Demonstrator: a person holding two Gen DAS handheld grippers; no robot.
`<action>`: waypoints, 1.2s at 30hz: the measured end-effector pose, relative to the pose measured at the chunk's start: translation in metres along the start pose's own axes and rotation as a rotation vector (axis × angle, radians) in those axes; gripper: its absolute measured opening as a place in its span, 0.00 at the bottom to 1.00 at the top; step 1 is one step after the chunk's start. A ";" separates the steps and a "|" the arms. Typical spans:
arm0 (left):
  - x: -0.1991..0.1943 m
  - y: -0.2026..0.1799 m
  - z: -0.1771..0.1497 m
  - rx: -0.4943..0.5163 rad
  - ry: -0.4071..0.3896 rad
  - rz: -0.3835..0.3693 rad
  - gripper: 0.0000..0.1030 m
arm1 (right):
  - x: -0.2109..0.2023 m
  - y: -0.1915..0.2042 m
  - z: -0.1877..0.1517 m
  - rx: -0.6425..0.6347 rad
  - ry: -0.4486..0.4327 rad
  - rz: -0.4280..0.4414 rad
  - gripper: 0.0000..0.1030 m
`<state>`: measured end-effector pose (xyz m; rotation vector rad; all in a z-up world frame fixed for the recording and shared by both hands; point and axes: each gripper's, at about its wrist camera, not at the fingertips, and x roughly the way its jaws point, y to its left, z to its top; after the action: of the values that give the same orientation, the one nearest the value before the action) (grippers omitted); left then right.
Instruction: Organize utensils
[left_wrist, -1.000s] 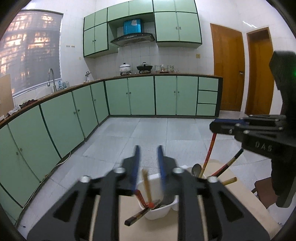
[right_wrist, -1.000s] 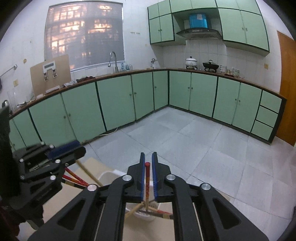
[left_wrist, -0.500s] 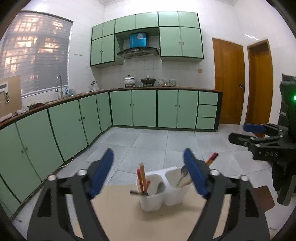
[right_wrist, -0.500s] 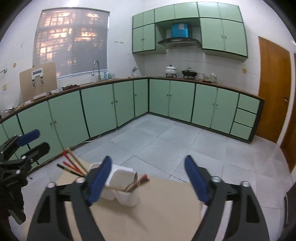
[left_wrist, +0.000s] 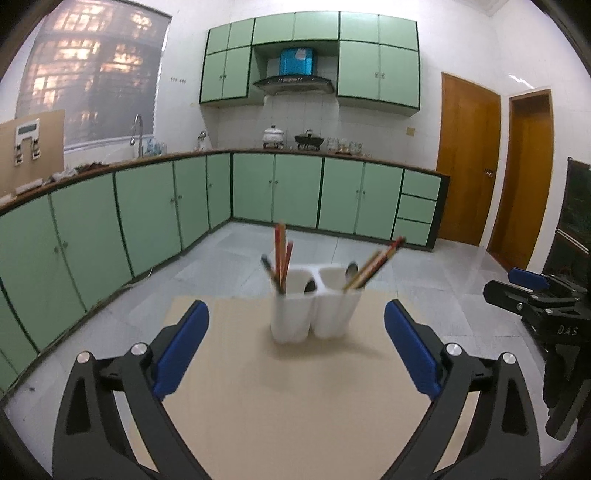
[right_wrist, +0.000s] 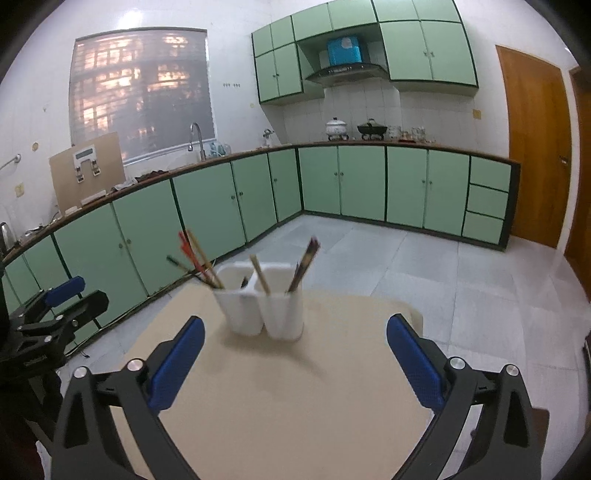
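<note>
A white two-compartment utensil holder (left_wrist: 314, 308) stands upright on the beige table (left_wrist: 295, 406). It also shows in the right wrist view (right_wrist: 264, 304). Its left cup holds red chopsticks (left_wrist: 281, 254) and a spoon (left_wrist: 309, 286). Its right cup holds a spoon (left_wrist: 351, 269) and dark chopsticks (left_wrist: 375, 264). My left gripper (left_wrist: 295, 350) is open and empty, back from the holder. My right gripper (right_wrist: 295, 354) is open and empty, also back from it. The right gripper shows at the right edge of the left wrist view (left_wrist: 535, 299), and the left gripper at the left edge of the right wrist view (right_wrist: 55, 306).
The table's far edge (right_wrist: 354, 299) lies just behind the holder. Beyond it are a grey tiled floor (left_wrist: 258, 251), green cabinets (left_wrist: 295, 192) and wooden doors (left_wrist: 465, 158).
Both grippers opened, let go of the chopsticks into the holder, and pulled back and down from it. The holder now looks further away and stands level.
</note>
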<state>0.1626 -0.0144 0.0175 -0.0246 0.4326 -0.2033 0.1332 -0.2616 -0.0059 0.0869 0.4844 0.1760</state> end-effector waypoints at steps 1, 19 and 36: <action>-0.004 0.000 -0.006 0.000 0.009 0.008 0.90 | -0.003 0.001 -0.005 0.004 0.004 -0.002 0.94; -0.060 -0.012 -0.032 0.043 -0.006 0.045 0.91 | -0.045 0.047 -0.037 -0.050 -0.007 0.025 0.94; -0.080 -0.016 -0.031 0.039 -0.049 0.053 0.91 | -0.065 0.063 -0.035 -0.087 -0.054 0.014 0.94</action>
<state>0.0753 -0.0131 0.0233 0.0201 0.3800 -0.1584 0.0509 -0.2110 0.0003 0.0101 0.4217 0.2079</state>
